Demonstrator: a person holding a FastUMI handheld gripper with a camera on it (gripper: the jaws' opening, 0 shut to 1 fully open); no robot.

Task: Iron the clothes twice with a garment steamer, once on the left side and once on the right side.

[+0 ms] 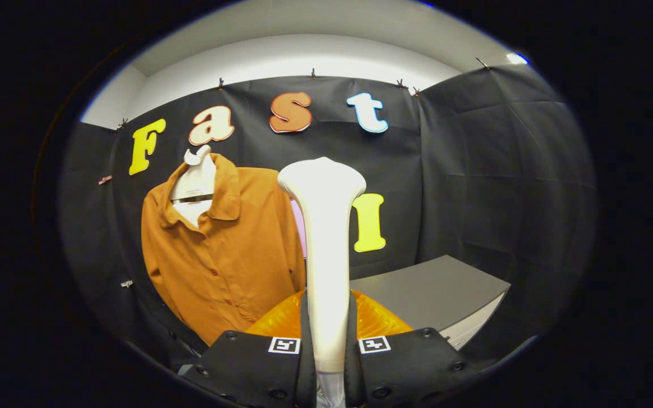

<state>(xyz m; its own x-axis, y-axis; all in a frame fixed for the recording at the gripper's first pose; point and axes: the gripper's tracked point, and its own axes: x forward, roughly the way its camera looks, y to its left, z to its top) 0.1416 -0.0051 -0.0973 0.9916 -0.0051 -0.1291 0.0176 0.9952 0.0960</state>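
A white garment steamer [324, 249] stands upright between my fingers, its wide head at the top. My gripper [326, 345] is shut on the steamer's handle, both black fingers pressed against its sides. An orange translucent part [281, 320] of the steamer bulges out just behind the fingers. An orange-brown button shirt [219, 249] hangs on a white hanger [195, 181] against the booth wall, beyond the fingers and left of the steamer head. The steamer head is apart from the shirt, to the right of its sleeve.
A grey table [434, 292] stands beyond the fingers to the right, its corner pointing right. Black cloth walls close the booth behind and on both sides.
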